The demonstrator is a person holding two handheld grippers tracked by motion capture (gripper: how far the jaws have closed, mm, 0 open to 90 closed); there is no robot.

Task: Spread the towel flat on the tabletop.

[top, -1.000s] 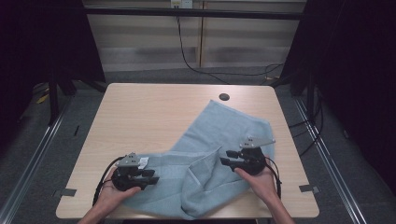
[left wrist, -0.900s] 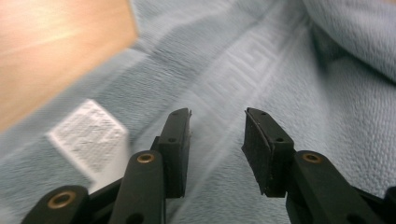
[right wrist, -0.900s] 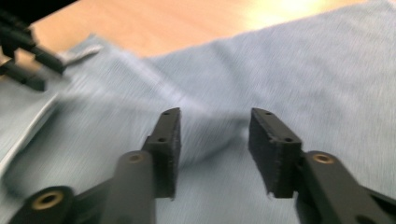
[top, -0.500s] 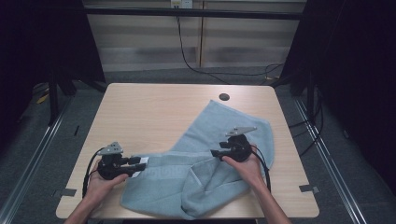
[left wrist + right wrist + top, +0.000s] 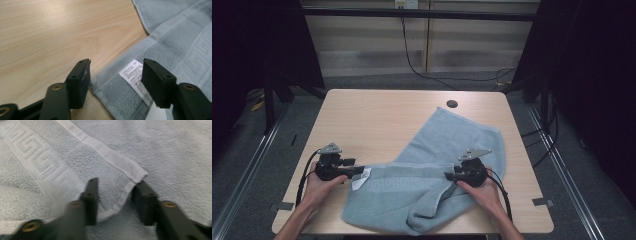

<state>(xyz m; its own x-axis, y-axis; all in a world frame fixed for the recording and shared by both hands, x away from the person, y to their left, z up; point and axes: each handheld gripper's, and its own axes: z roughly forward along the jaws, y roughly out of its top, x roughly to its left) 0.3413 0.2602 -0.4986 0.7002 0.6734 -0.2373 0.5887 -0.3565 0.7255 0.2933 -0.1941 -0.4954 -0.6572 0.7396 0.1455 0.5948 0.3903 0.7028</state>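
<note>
A light blue towel (image 5: pixel 452 145) lies rumpled across the right half of the wooden table (image 5: pixel 377 115), folded over itself near the front edge. My left gripper (image 5: pixel 362 171) sits at the towel's left corner. Seen from the left gripper view, that gripper (image 5: pixel 115 67) is open, and the corner with its white label (image 5: pixel 132 72) lies flat between the jaws. My right gripper (image 5: pixel 447 176) rests on the towel's right part. From the right gripper view, this gripper (image 5: pixel 115 185) is open astride a hemmed corner (image 5: pixel 138 176) that lies on more towel (image 5: pixel 175 150).
A dark round hole (image 5: pixel 452 104) marks the table's far edge. Bare wood covers the left and far part of the tabletop. Black cables (image 5: pixel 412 60) run over the floor behind the table. Dark frames stand on both sides.
My left gripper has moved left and a little away from me, and the towel's left corner came out with it. The right gripper shifted left and forward, then back.
</note>
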